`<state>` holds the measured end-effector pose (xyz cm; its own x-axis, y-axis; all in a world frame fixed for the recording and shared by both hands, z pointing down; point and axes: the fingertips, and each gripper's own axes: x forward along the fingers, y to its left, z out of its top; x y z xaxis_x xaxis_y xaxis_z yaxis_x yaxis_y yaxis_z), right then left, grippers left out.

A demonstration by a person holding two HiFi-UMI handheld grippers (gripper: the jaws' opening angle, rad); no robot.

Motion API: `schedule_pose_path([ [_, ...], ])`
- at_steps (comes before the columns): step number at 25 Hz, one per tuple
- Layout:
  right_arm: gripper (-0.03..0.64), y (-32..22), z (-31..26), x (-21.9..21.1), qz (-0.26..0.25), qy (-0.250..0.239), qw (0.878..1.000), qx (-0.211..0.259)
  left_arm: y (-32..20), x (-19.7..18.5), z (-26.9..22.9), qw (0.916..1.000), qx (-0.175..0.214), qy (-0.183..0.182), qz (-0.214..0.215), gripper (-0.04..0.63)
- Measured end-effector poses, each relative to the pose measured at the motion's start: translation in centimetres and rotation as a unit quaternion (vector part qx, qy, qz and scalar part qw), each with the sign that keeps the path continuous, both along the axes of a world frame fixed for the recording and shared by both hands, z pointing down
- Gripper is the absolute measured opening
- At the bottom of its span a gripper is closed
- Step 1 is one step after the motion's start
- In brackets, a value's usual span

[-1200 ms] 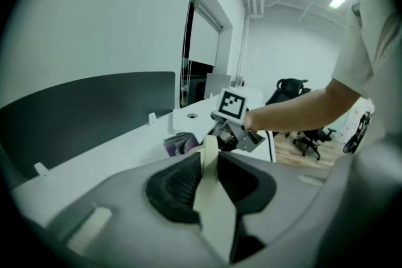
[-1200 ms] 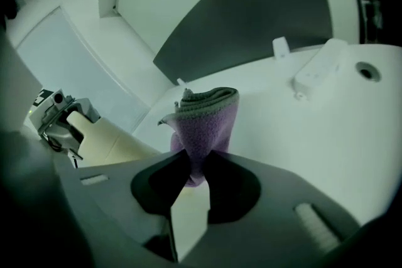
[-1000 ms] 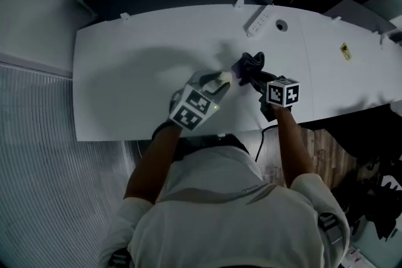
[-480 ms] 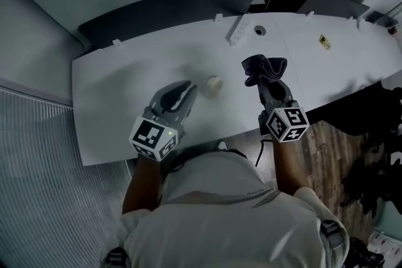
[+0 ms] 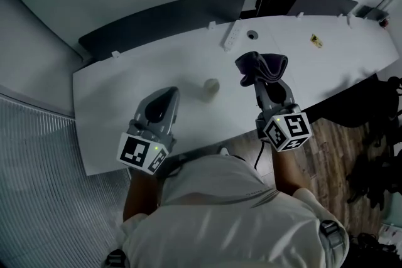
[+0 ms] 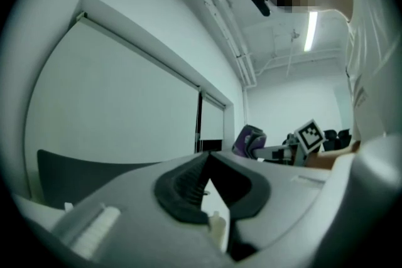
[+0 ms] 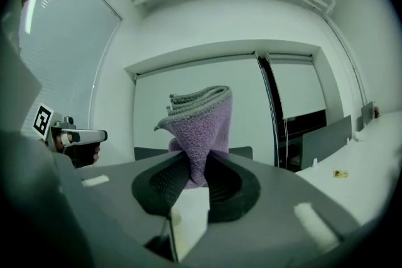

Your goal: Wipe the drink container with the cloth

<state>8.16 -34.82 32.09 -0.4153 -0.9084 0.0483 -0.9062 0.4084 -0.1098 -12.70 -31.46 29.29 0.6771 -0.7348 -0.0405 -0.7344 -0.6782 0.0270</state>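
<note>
- Fingers on left gripper: clenched tip to tip, nothing between. Have just been closing, from wide apart around the drink container a second ago.
- Fingers on right gripper: grasping the cloth, which is purple, bunched and standing up out of the grip, the same hold as before.
- Drink container: small, pale and upright on the worktop. Let go, touching neither gripper, ahead of the two and between them.
- Both grippers now lifted off the worktop and drawn back toward the person, pointing level rather than down at the drink container.
- Reads as a break in the wiping, or its end — cloth away from the drink container, nothing steadying it. Cannot tell from these views whether its surface is clean.
- If more wiping is wanted: calls for reopening the left fingers, bringing them down around the drink container again, then returning the cloth to its side. Some risk of tipping it if the cloth arrives first, with nothing holding it.
</note>
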Motion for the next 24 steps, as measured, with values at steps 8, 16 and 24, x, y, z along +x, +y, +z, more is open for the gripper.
schedule_pose_path([
  [8,0.075,0.5,-0.8,-0.9,-0.006,0.011,1.0,0.005,0.4,0.6,-0.6,0.9999,0.01,-0.006,0.005,0.006],
  [16,0.075,0.7,-0.4,-2.6,-0.025,0.027,0.999,0.003,0.2,0.1,-0.3,0.9999,0.005,-0.015,0.001,0.006],
  [24,0.075,1.1,-0.5,-2.2,-0.024,0.026,0.999,0.0,1.1,0.8,-0.8,0.9998,0.006,-0.015,0.012,0.005],
])
